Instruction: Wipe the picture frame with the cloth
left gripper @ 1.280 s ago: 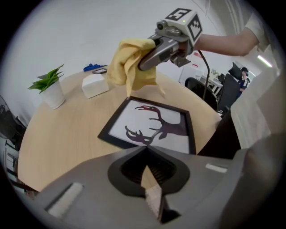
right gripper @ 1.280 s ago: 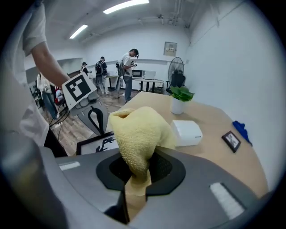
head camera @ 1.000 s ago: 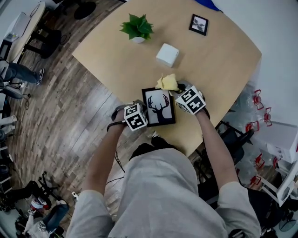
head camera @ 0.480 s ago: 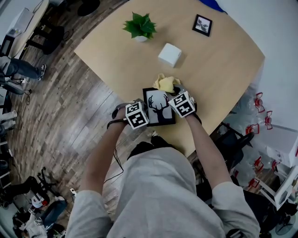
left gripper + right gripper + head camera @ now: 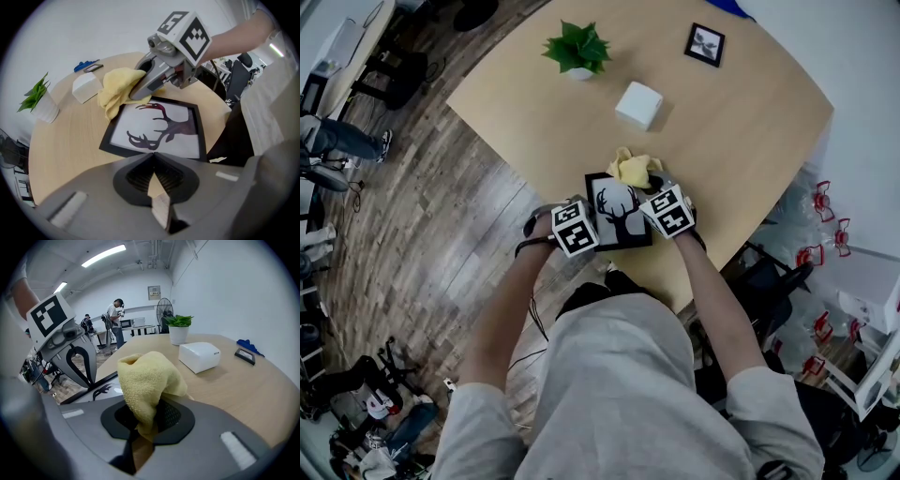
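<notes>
Left gripper view shows the nearest thing: the left hand-held gripper (image 5: 152, 157), jaws pressed together with nothing visible between them, tips at the near edge of the frame (image 5: 159, 129). It seems to brace the frame, not grip it. The frame lies flat on the table (image 5: 70, 136), close to the person's side. It has a stiff black border round a pale print of a dark antlered deer. I judge it light and rigid, apt to skate on the smooth wood-look top, so it is best steadied at the border. The face should get only gentle pressure (if there is glass, it is slick and breakable).

At the frame's far edge, the right hand-held gripper (image 5: 143, 425) pinches the cloth (image 5: 147, 376). The cloth is yellow, nubbly like terry, soft and limp, and it bunches and flops over the jaws. It will mould to the flat face and the corners, provided a loose fold leads and not the hard jaw tips.

Farther off stand a white box (image 5: 200, 356) and a potted plant (image 5: 178, 329), and a small frame (image 5: 245, 356) lies well apart.
</notes>
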